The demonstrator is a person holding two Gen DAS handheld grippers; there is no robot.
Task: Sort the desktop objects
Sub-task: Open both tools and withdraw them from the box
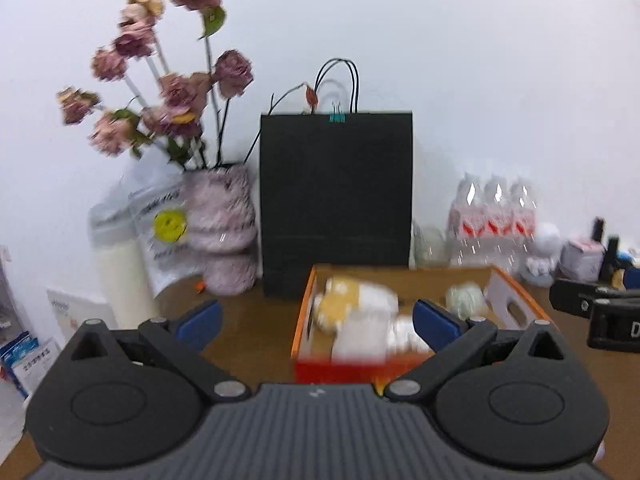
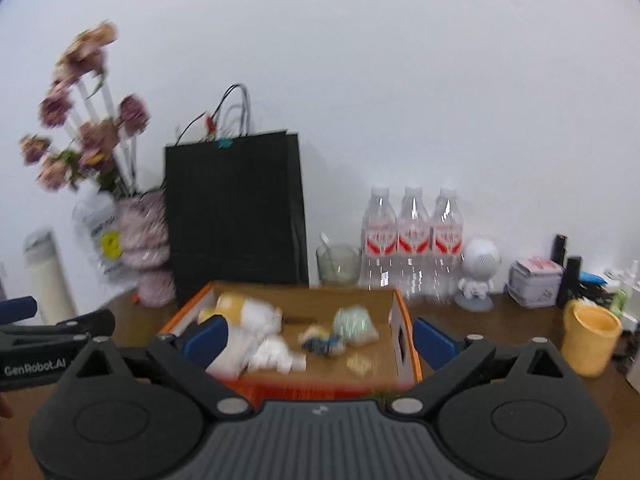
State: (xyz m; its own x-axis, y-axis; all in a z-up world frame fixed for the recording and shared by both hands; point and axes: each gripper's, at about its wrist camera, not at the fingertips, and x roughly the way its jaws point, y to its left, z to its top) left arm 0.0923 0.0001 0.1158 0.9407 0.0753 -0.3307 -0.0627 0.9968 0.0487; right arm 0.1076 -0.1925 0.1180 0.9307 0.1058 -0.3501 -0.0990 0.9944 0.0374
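An orange cardboard box (image 1: 520, 285) (image 2: 188, 307) lies open on the brown desk, straight ahead of both grippers. Inside it lie a yellow and white plush (image 1: 348, 300) (image 2: 240, 308), a pale green packet (image 1: 466, 300) (image 2: 354, 322), white packets (image 2: 272, 354) and a small blue thing (image 2: 324, 342). My left gripper (image 1: 318, 320) is open near the box's front left, its blue pads gripping nothing. My right gripper (image 2: 320, 338) is open before the box's front wall, also with nothing held. Each gripper shows at the edge of the other's view. The picture is blurred.
A black paper bag (image 1: 336, 200) (image 2: 236, 208) stands behind the box against the white wall. Left of it is a pink vase of dried flowers (image 1: 224, 232). To the right stand three water bottles (image 2: 412, 236), a glass (image 2: 338, 266), a white figurine (image 2: 480, 272) and a yellow cup (image 2: 590, 338).
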